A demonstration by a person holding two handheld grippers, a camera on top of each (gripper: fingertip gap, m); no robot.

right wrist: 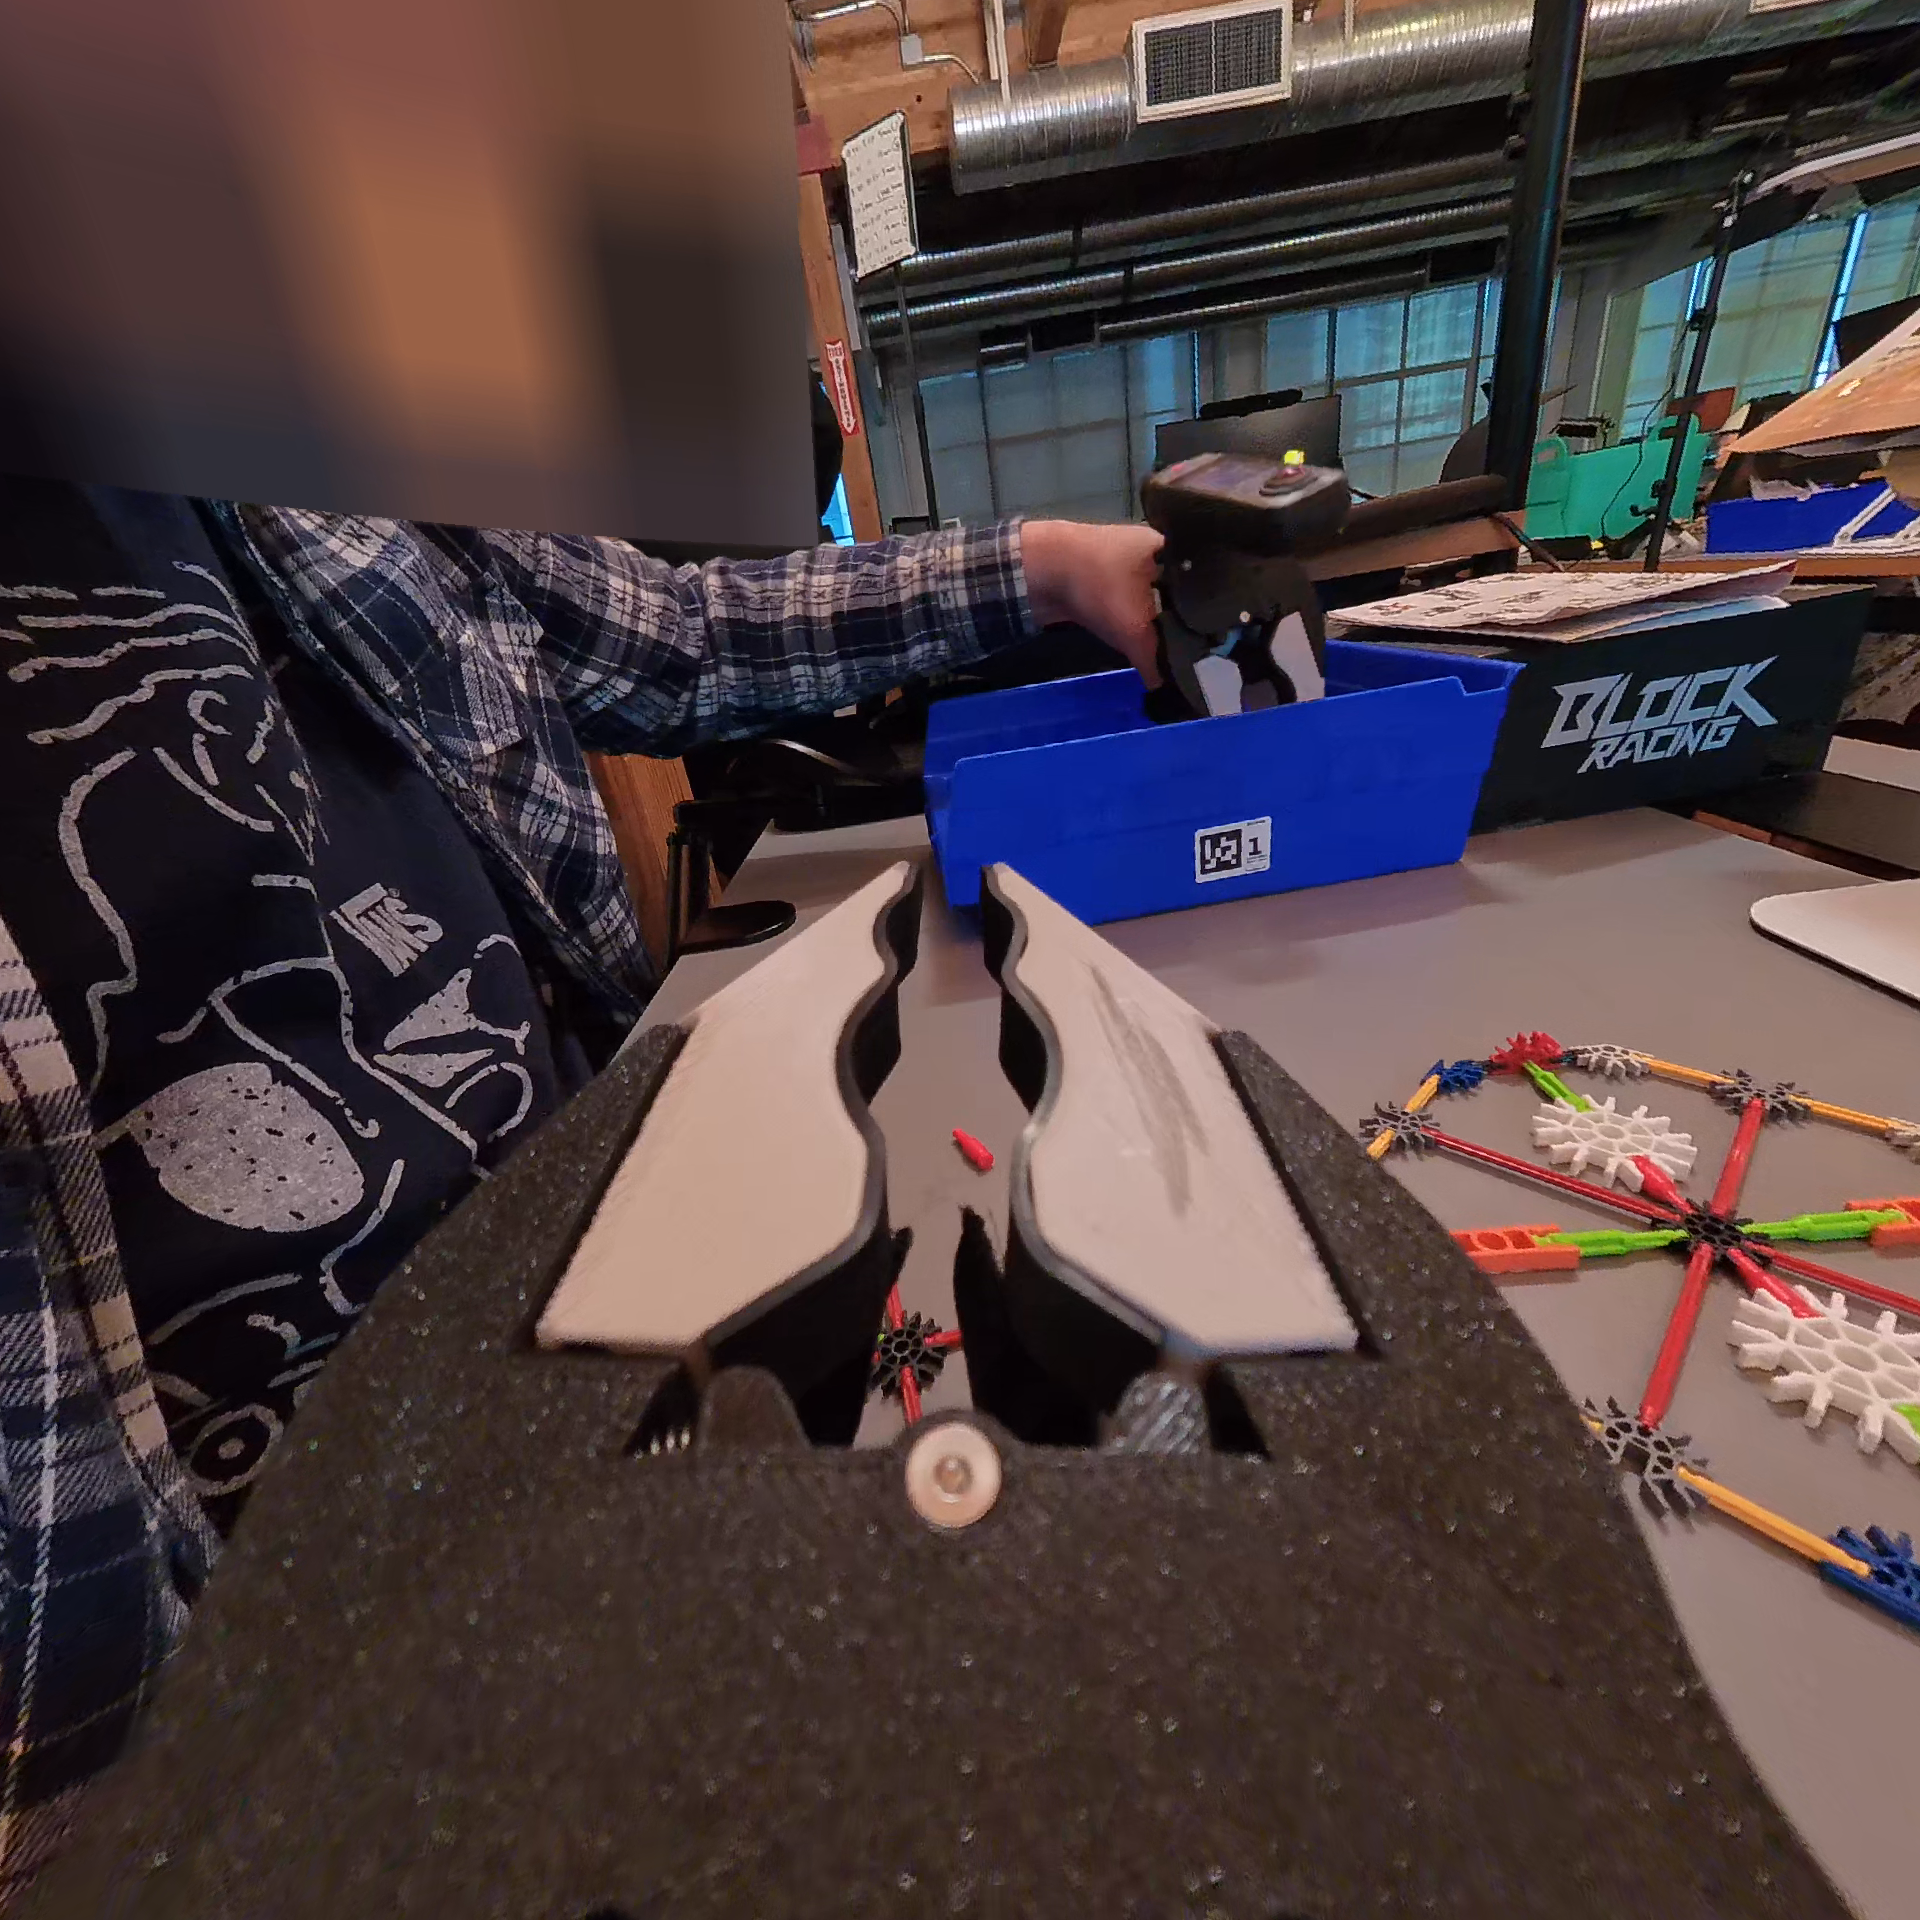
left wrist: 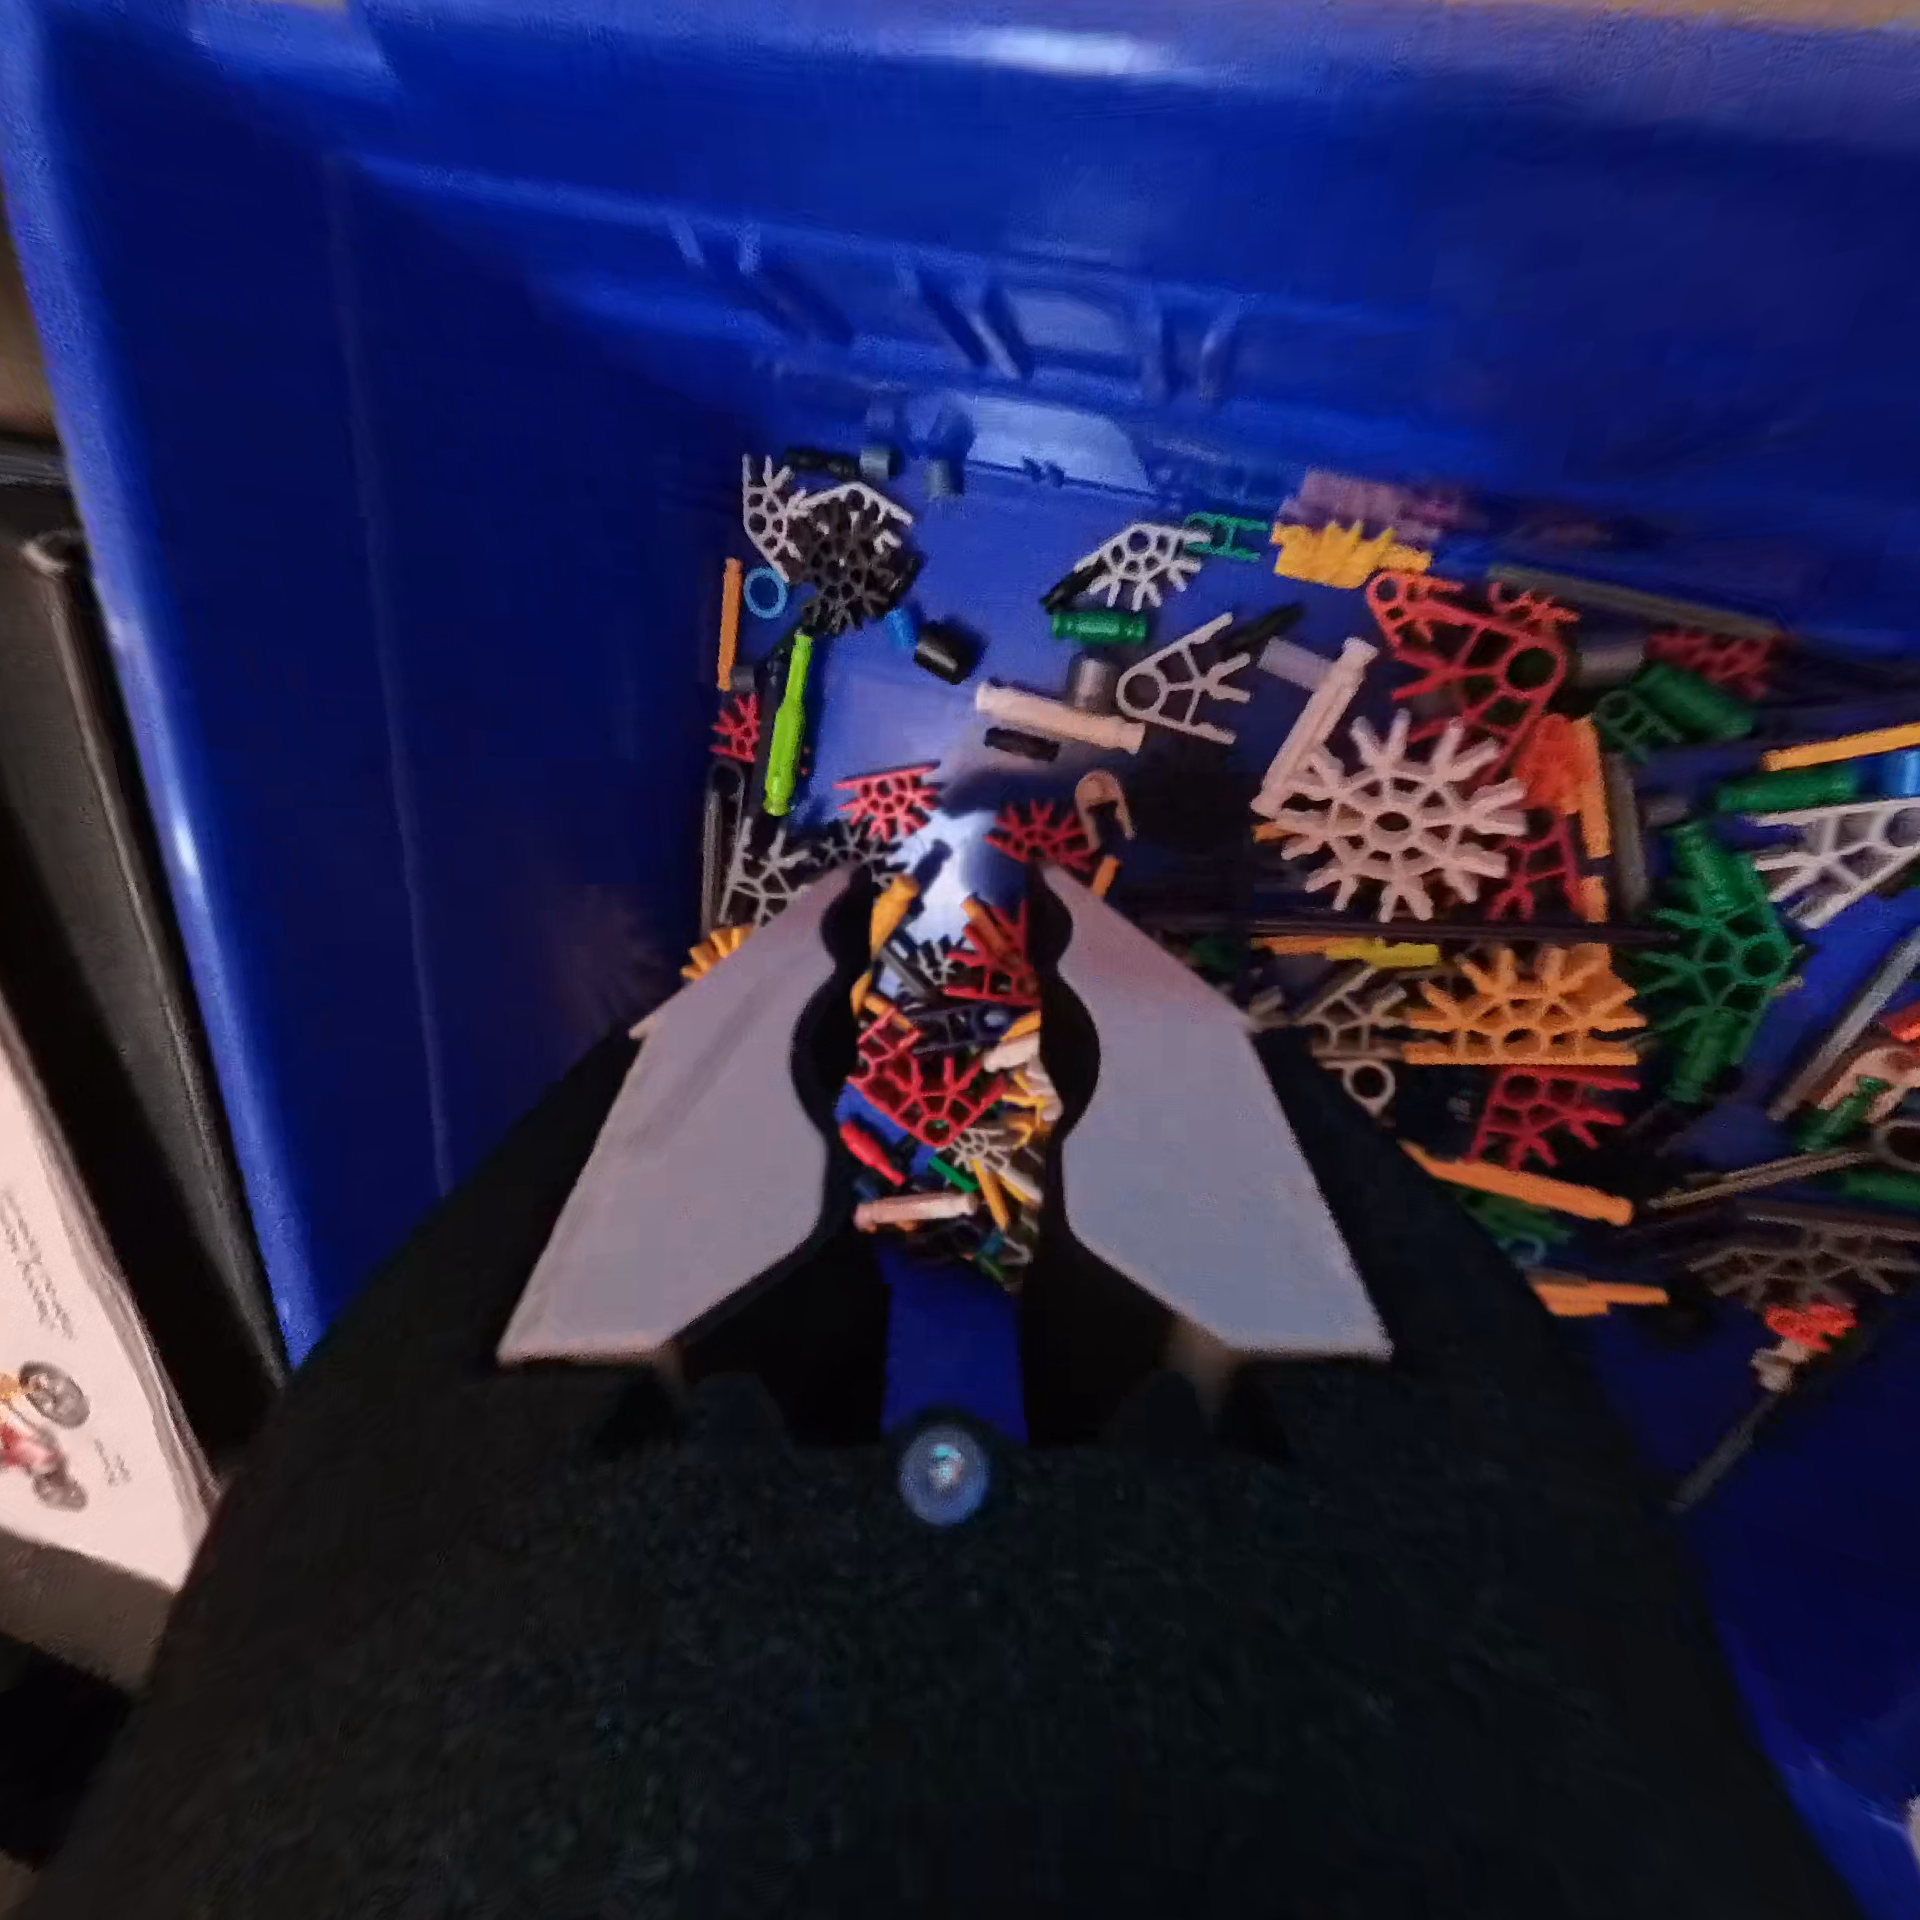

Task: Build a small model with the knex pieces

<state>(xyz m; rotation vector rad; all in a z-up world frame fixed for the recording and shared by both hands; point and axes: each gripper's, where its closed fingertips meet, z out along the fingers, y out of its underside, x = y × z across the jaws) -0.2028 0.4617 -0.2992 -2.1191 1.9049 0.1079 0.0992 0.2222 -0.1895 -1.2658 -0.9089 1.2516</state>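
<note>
My left gripper (left wrist: 951, 894) is open and reaches down into a blue bin (left wrist: 520, 727) over a heap of small plastic building rods and connectors. A red connector (left wrist: 997, 966) and orange rods lie in the heap under the gap between its fingers, and nothing is pressed between the pads. A white snowflake connector (left wrist: 1392, 821) lies to the right. The right wrist view shows the same gripper (right wrist: 1236, 665) dipping into the bin (right wrist: 1351, 769). My right gripper (right wrist: 951, 883) hovers over the grey table (right wrist: 1403, 966), its jaws slightly apart and empty. A small red piece (right wrist: 974, 1148) lies on the table below it.
A flat structure of rods and connectors (right wrist: 1704, 1226) lies on the table to the right. A black box (right wrist: 1662, 717) stands behind the bin. A person's plaid sleeve (right wrist: 779, 634) stretches to the bin. A white flat object (right wrist: 1849, 935) lies at the right edge. A printed booklet (left wrist: 73, 1351) lies left of the bin. Across from one pair of fingers to the other is roughly 40 cm.
</note>
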